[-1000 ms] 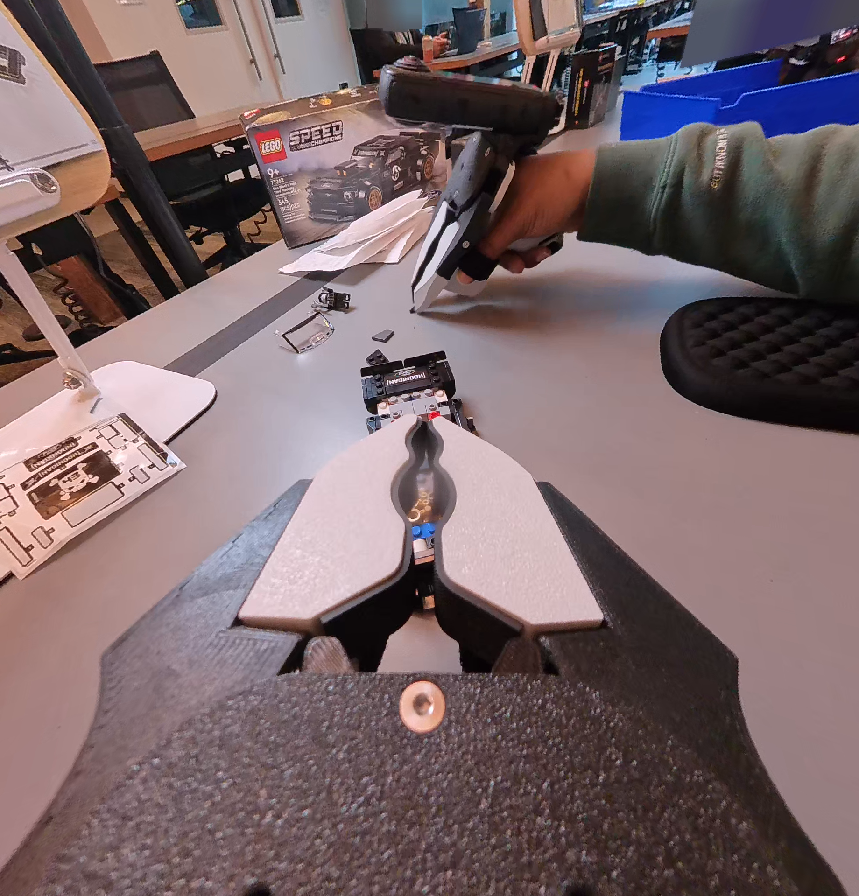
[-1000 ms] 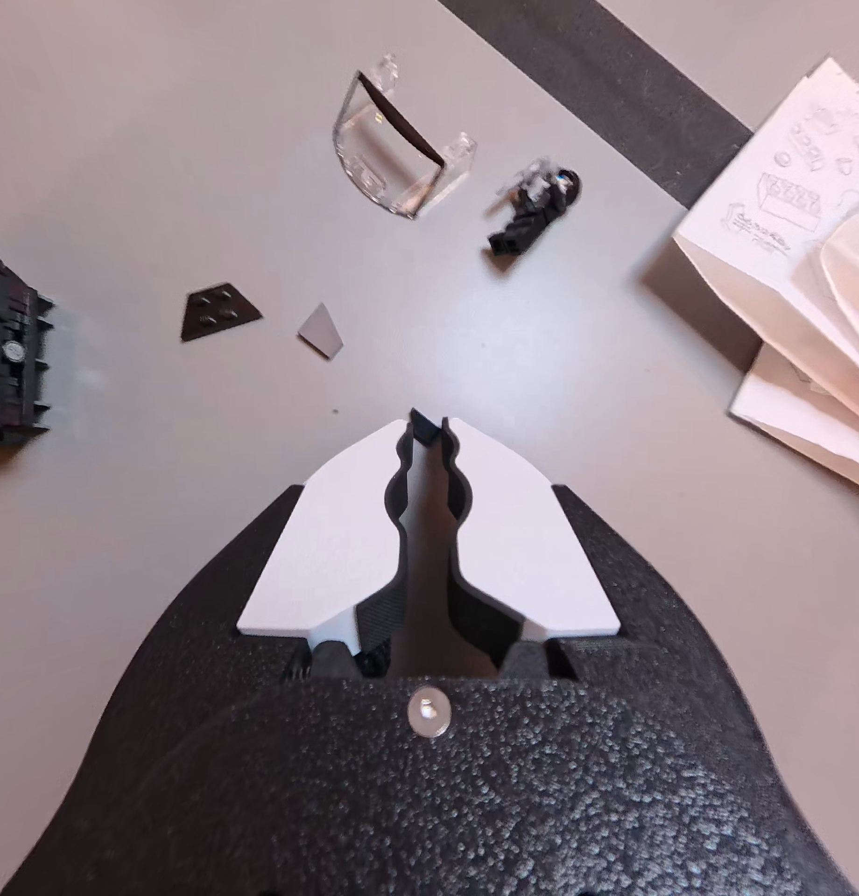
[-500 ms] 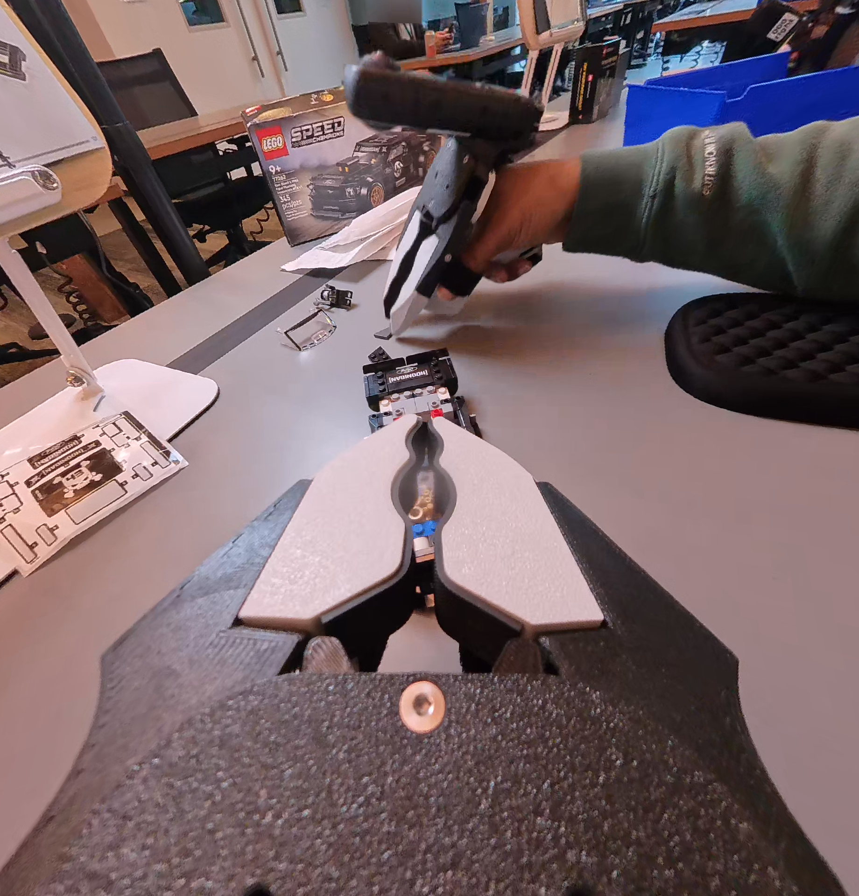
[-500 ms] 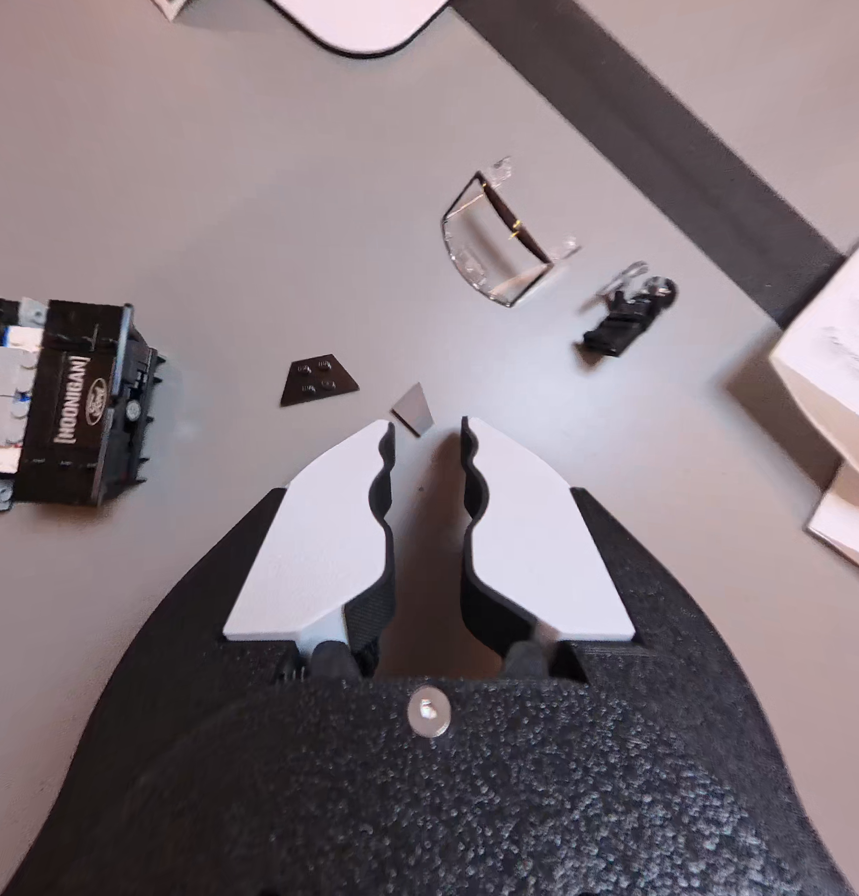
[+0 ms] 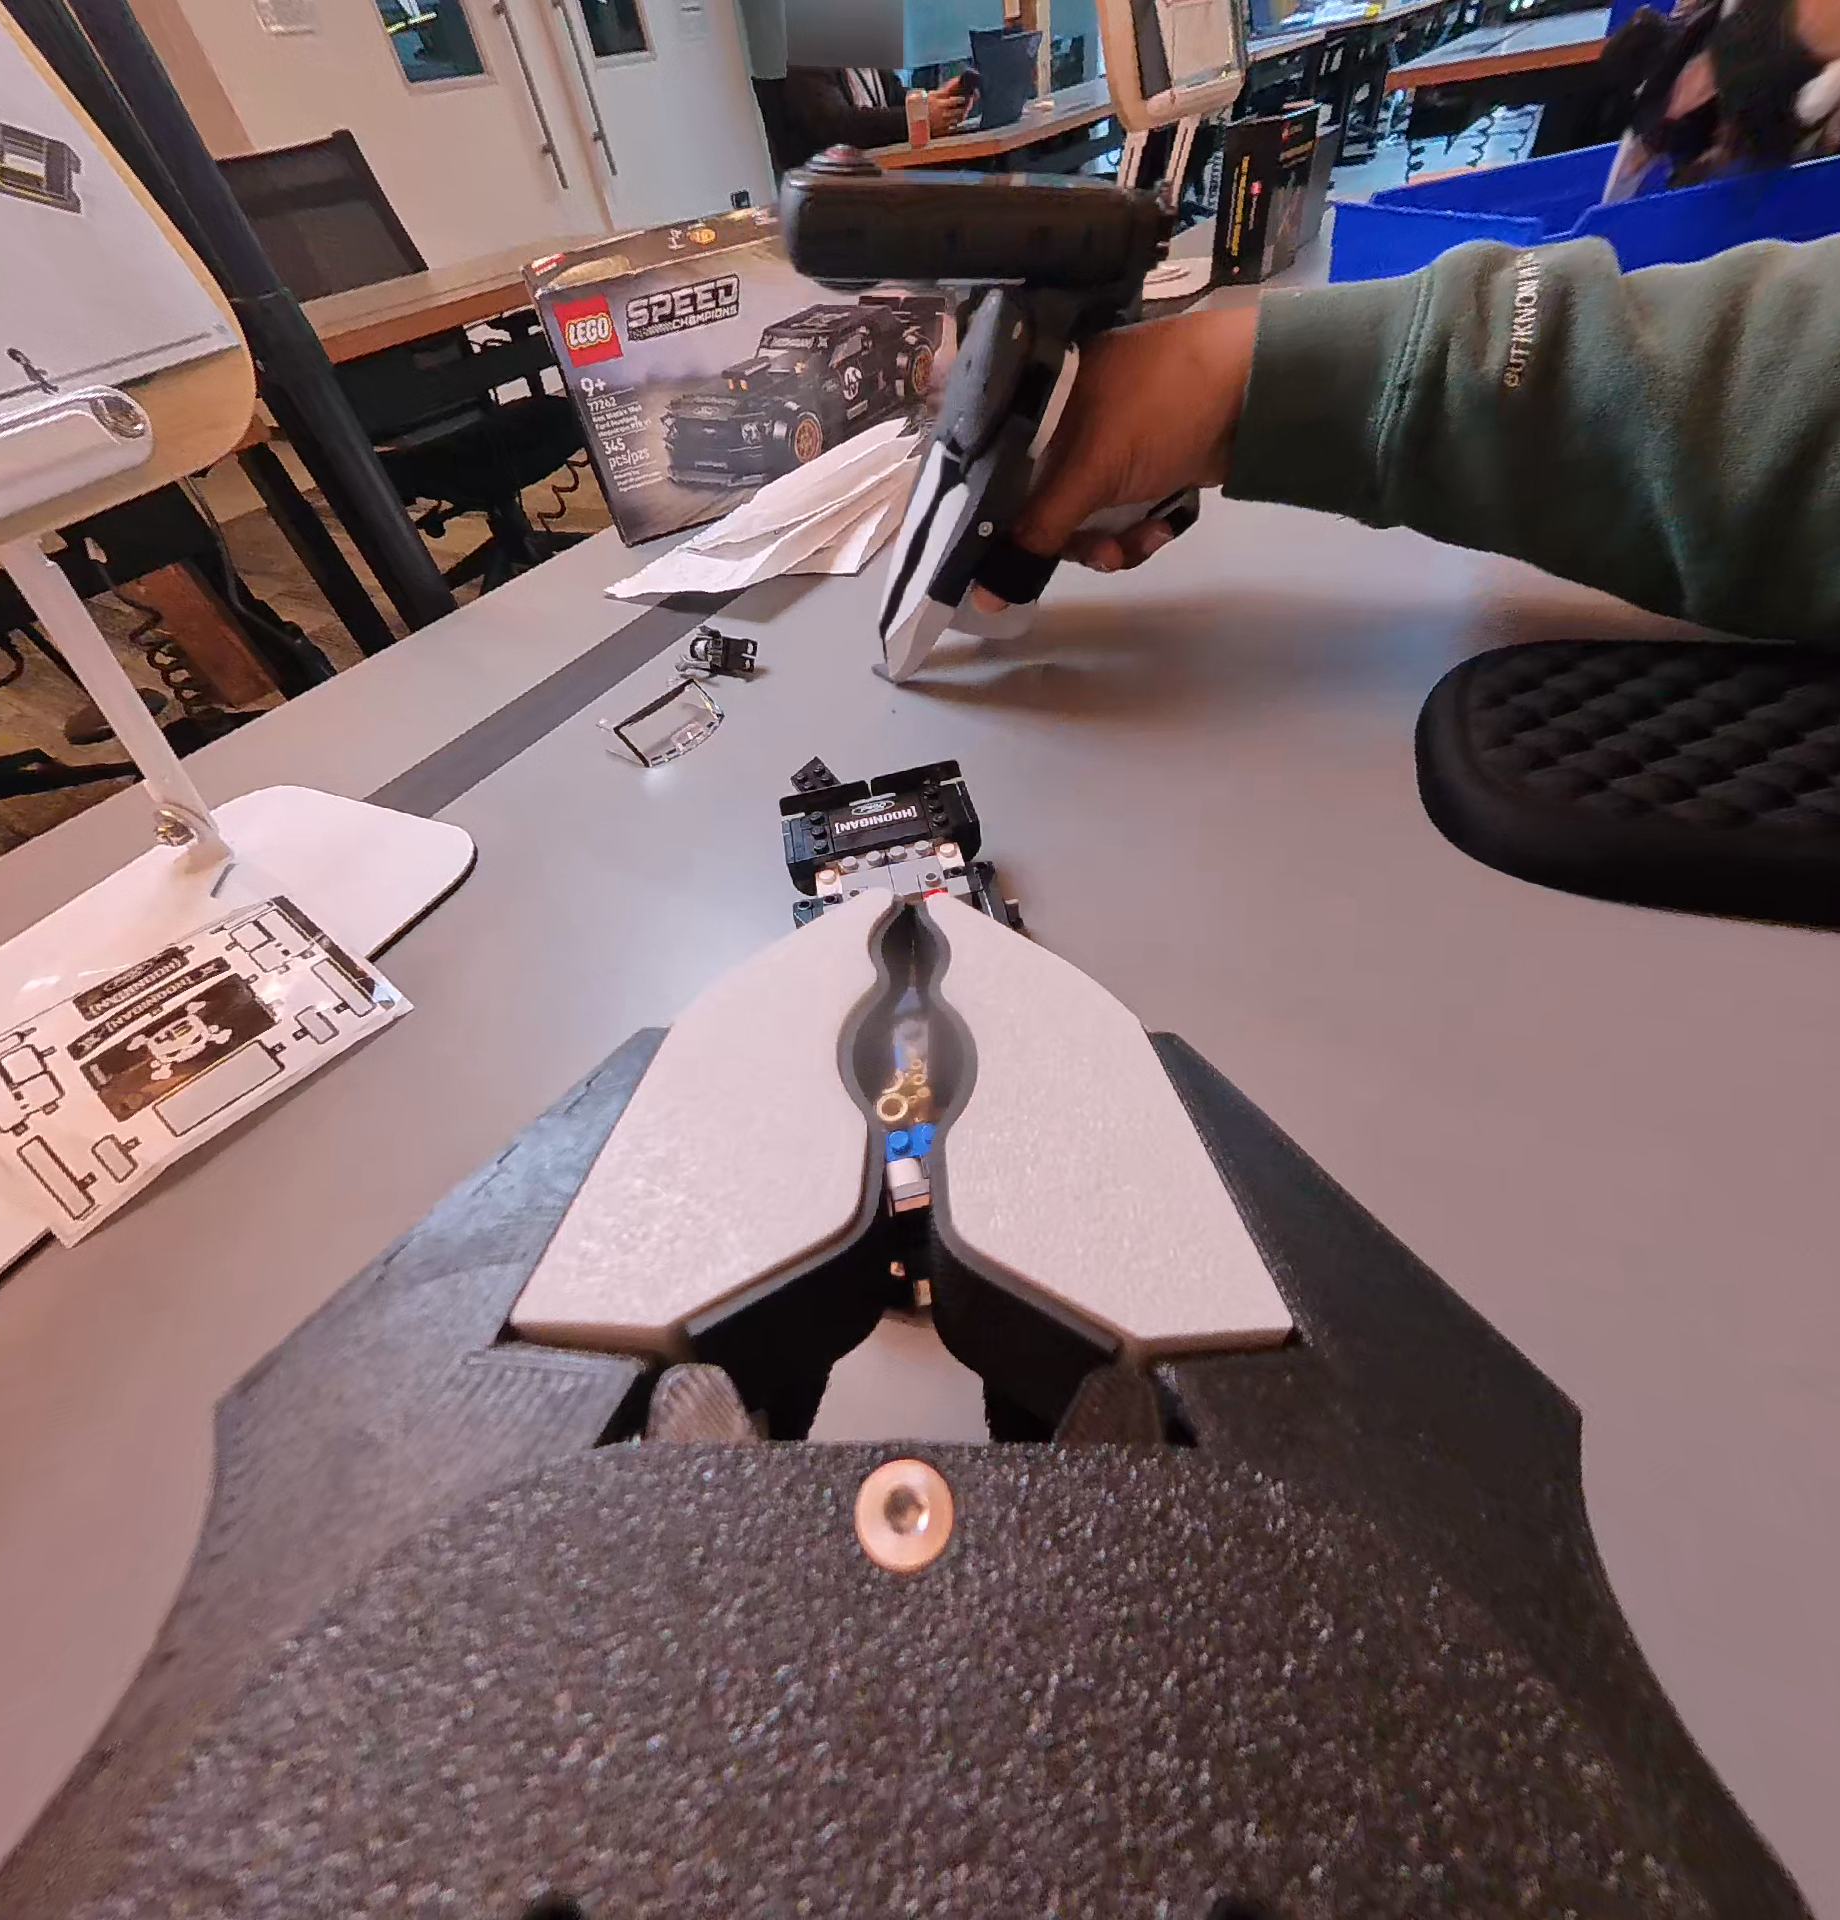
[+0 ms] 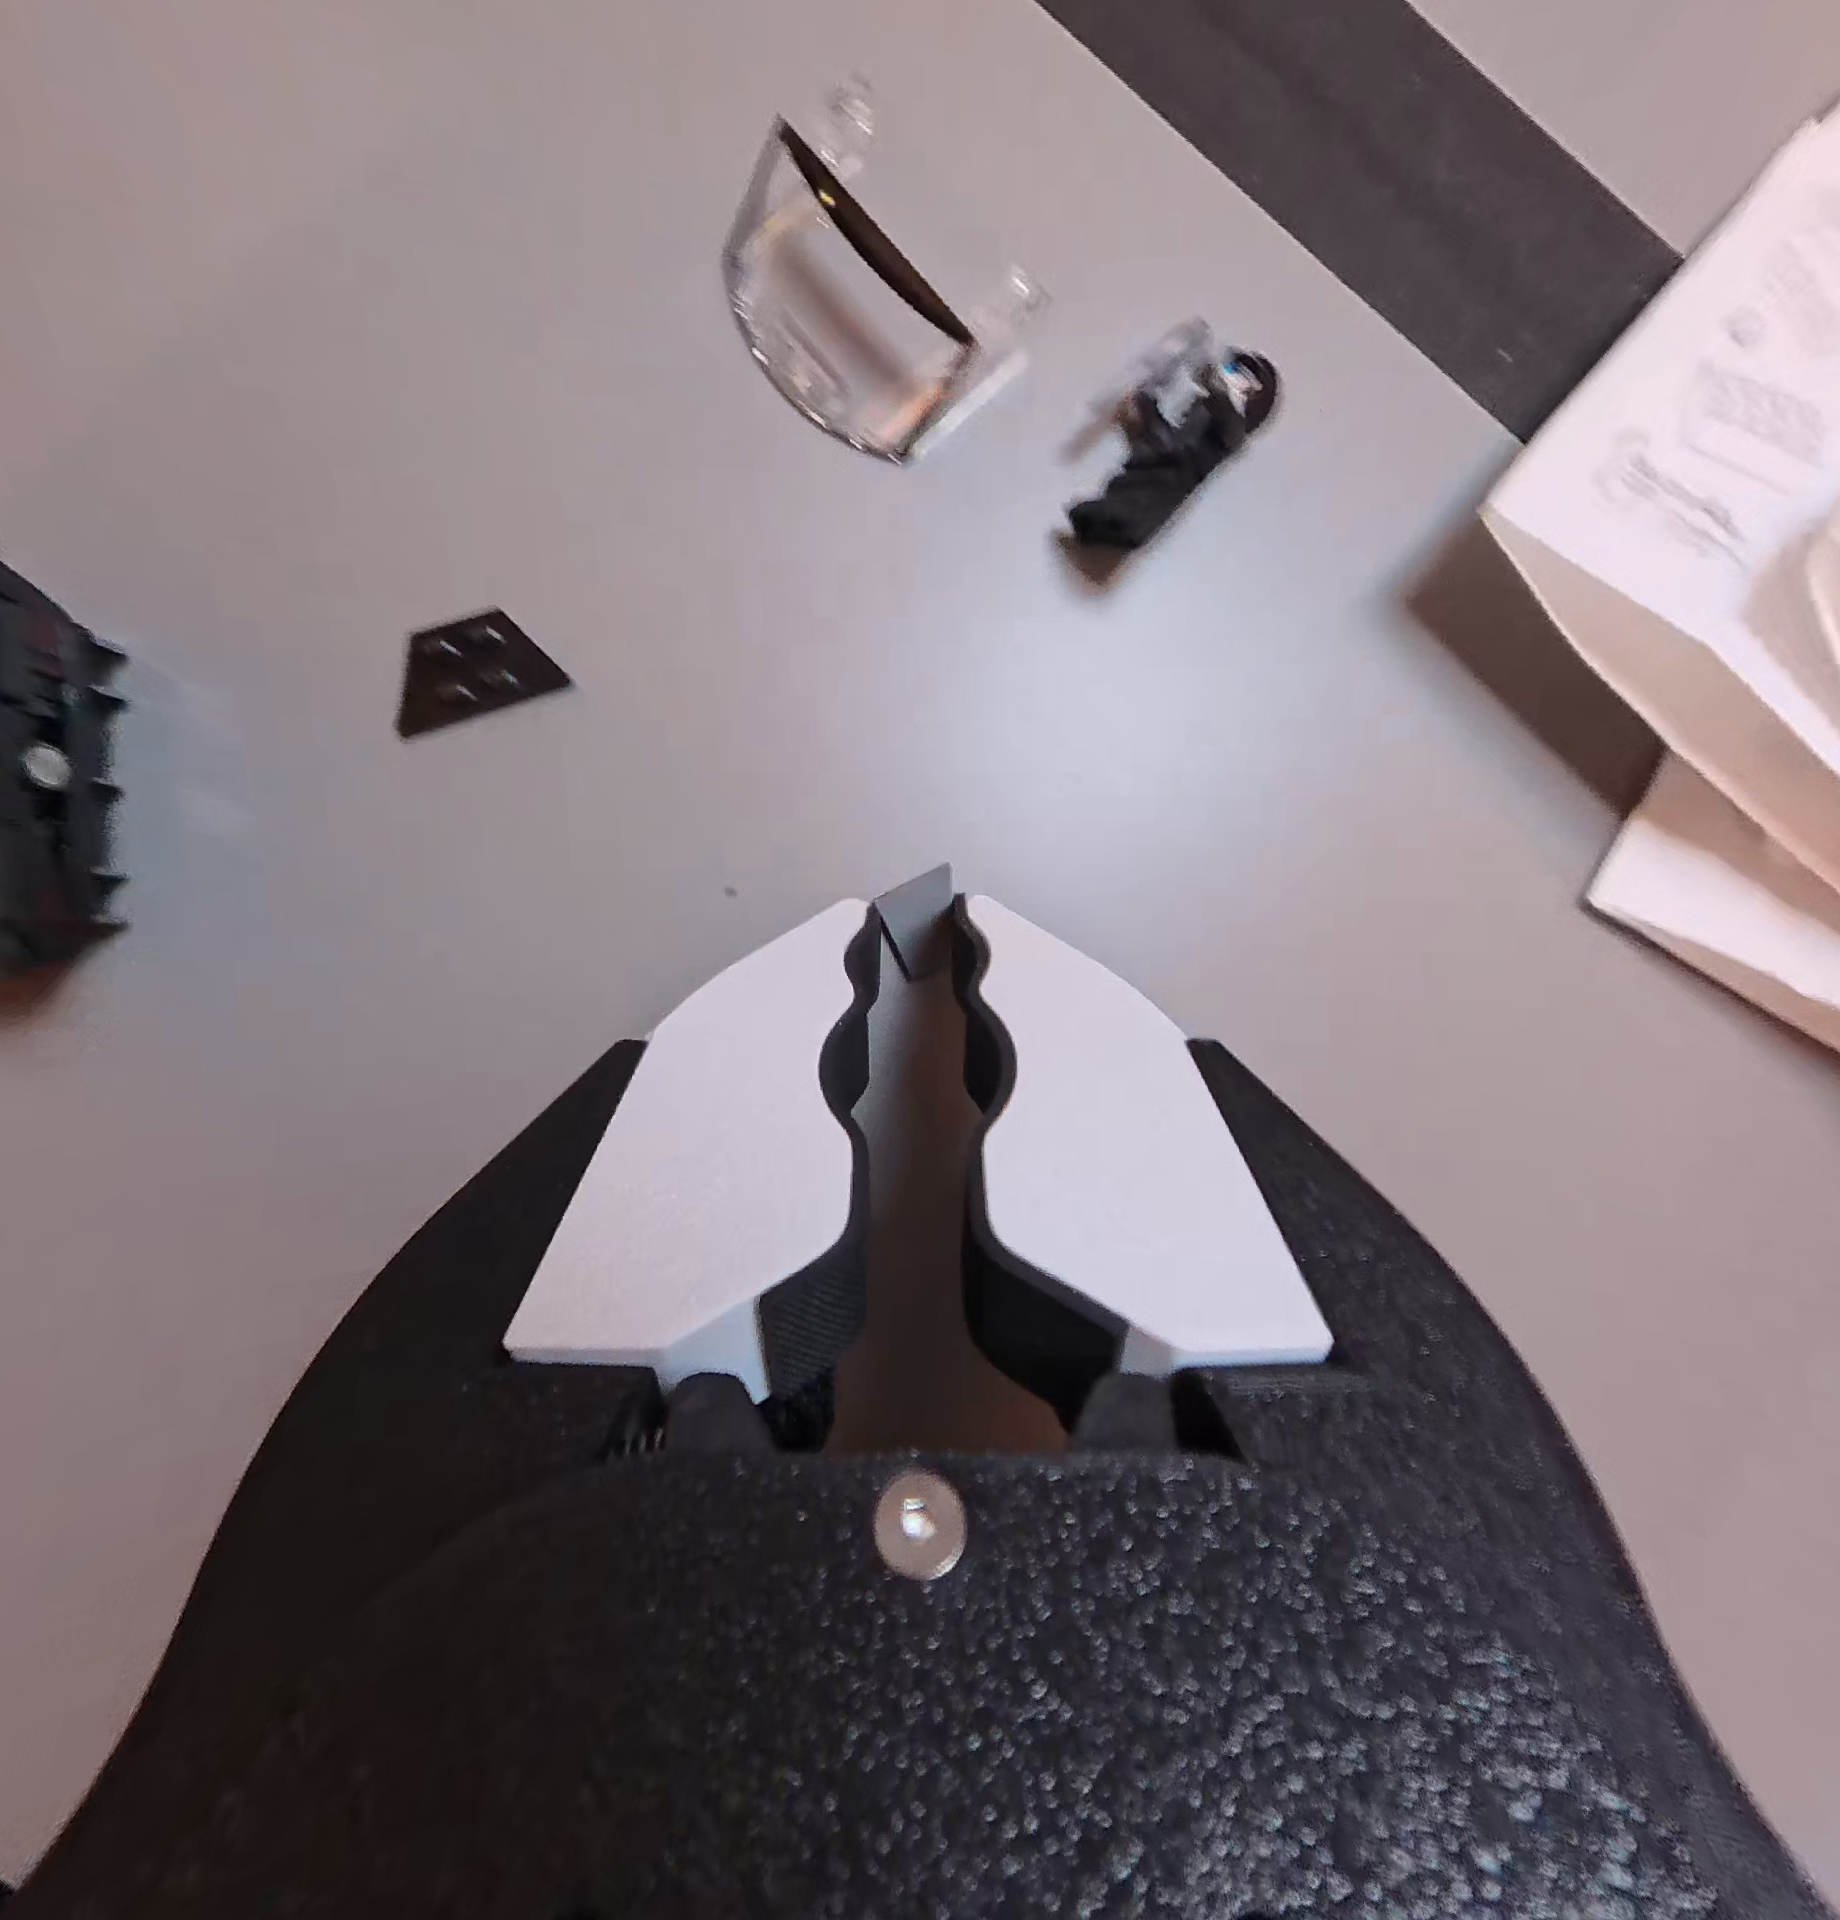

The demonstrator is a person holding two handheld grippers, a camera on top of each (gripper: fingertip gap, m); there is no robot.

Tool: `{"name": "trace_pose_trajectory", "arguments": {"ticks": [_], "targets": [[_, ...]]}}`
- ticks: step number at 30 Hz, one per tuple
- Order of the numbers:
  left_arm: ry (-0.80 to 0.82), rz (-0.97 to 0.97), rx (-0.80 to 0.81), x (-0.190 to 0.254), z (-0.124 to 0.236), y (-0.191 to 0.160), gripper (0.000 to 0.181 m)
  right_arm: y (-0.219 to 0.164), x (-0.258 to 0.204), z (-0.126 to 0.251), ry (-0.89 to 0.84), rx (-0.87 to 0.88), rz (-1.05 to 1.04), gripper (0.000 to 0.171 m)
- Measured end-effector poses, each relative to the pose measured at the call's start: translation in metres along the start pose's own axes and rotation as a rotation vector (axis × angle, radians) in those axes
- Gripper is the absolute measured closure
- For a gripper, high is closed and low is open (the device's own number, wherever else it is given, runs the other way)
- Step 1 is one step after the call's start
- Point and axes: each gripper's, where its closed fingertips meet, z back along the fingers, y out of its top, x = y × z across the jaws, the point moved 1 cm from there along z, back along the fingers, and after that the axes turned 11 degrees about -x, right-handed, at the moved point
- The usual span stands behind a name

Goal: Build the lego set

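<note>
My left gripper [image 5: 911,912] is shut on the partly built black lego car [image 5: 880,826], which lies on the grey table; its blue and gold parts show through the gap between the fingers. My right gripper [image 6: 916,925] is shut on a small grey wedge tile [image 6: 914,899] held at its fingertips. In the left wrist view the right gripper [image 5: 900,660] points down with its tips at the table surface beyond the car. A black wedge plate [image 6: 474,681] lies on the table beside the car's end [image 6: 22,748].
A clear windshield piece [image 6: 864,312] and a small black assembly [image 6: 1170,457] lie farther out. White paper bags [image 6: 1726,520] and the set's box [image 5: 750,384] stand beyond. A sticker sheet [image 5: 157,1039], a white stand base [image 5: 324,862] and a black pad [image 5: 1664,769] flank the car. Spacing between my two grippers at the tips: around 30 cm. The clear windshield piece [image 6: 864,312] lies some 11 cm from my right tips, 30 cm from my left tips.
My right gripper opened over the grey wedge tile, then closed on it and carried it right, away from the black wedge plate. My left gripper and the car stayed still.
</note>
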Motion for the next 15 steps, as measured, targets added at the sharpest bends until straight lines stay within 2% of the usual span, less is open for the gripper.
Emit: {"name": "trace_pose_trajectory", "arguments": {"ticks": [3, 6, 10, 15], "targets": [[-0.007, -0.005, -0.006, 0.002, -0.002, -0.001, 0.181, -0.011, 0.013, 0.005, -0.041, -0.008, -0.034, 0.154], [-0.005, -0.015, -0.013, 0.004, -0.003, -0.002, 0.181, -0.004, 0.012, 0.014, -0.048, 0.051, -0.038, 0.148], [-0.003, -0.006, -0.017, 0.002, -0.003, -0.003, 0.181, 0.015, -0.013, 0.02, -0.004, 0.11, 0.037, 0.148], [0.0, -0.009, -0.015, 0.001, -0.003, -0.003, 0.181, 0.028, -0.041, 0.011, 0.067, 0.102, 0.103, 0.147]]}}
